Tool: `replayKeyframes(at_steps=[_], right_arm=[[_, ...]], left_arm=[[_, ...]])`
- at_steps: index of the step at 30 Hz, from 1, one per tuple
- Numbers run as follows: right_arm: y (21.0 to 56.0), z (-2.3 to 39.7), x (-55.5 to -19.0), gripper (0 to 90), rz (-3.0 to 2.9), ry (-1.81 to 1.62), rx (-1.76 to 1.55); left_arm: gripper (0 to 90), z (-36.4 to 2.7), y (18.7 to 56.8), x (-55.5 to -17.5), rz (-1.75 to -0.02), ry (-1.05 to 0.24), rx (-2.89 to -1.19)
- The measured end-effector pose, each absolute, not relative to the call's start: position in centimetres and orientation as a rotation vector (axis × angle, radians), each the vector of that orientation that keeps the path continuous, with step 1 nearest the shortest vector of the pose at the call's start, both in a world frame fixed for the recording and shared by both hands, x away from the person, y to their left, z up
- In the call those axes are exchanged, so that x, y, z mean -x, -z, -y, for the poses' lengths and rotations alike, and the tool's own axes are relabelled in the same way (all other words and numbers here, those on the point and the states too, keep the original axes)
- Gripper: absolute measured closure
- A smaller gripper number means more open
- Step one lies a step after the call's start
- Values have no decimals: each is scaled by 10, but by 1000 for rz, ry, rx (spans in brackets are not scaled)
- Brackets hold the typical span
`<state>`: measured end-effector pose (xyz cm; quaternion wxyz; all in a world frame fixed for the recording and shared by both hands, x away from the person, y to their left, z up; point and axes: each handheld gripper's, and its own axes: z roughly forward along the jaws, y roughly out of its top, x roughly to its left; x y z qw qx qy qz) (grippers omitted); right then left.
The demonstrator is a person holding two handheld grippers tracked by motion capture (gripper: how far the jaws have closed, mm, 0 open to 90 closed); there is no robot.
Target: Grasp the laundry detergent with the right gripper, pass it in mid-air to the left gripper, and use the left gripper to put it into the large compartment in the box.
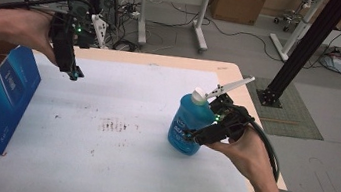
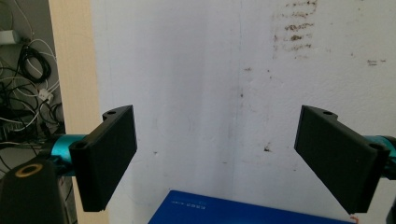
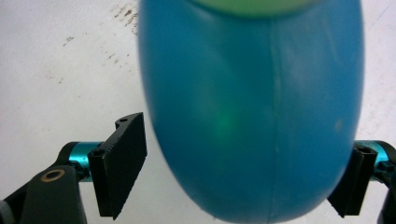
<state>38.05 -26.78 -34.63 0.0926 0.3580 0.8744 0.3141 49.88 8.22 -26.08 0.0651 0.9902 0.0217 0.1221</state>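
I've got the right gripper (image 1: 201,136) with jaws spread around the blue bottle (image 1: 187,126), standing upright on the bench (image 1: 113,168) at its right. It looks full, hence heavy, smooth and slippery, so I'd pinch mid-body; the left gripper (image 1: 74,73) hangs with jaws spread, empty

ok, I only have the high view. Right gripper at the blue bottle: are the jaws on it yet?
Observer: In the right gripper view the blue bottle sits between the right gripper jaws. A sliver of white cover shows between one jaw and the bottle, so no clamp.
Operator: Other jaw?
Observer: Its edge is tucked behind the bottle's side; I can't tell if it touches.
Operator: Left gripper?
Observer: In its own view the left gripper has its jaws wide apart with nothing between them; the blue box lies below.
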Motion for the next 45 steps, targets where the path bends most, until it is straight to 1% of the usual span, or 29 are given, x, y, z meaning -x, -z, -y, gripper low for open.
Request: replayKeyframes(at_steps=[9,34,36,39,41,45], right_arm=[[358,269,-380,173,-2566,-974,-1058],[368,263,-381,176,-2531,-1001,-1034],[368,263,-382,192,-2533,-1009,-1036],[370,263,-382,193,-2534,-1007,-1033],[370,262,-382,239,-2542,-1016,-1028],[371,261,-382,243,-2534,-1017,-1026]], left_arm=[[131,-82,262,-498,-67,-368,-2986],[131,-84,264,-499,-80,-373,-2980],[131,-84,265,-499,-80,-374,-2978],[131,-84,265,-499,-82,-373,-2979],[131,-84,265,-499,-84,-377,-2975],[131,-84,265,-499,-81,-377,-2975]])
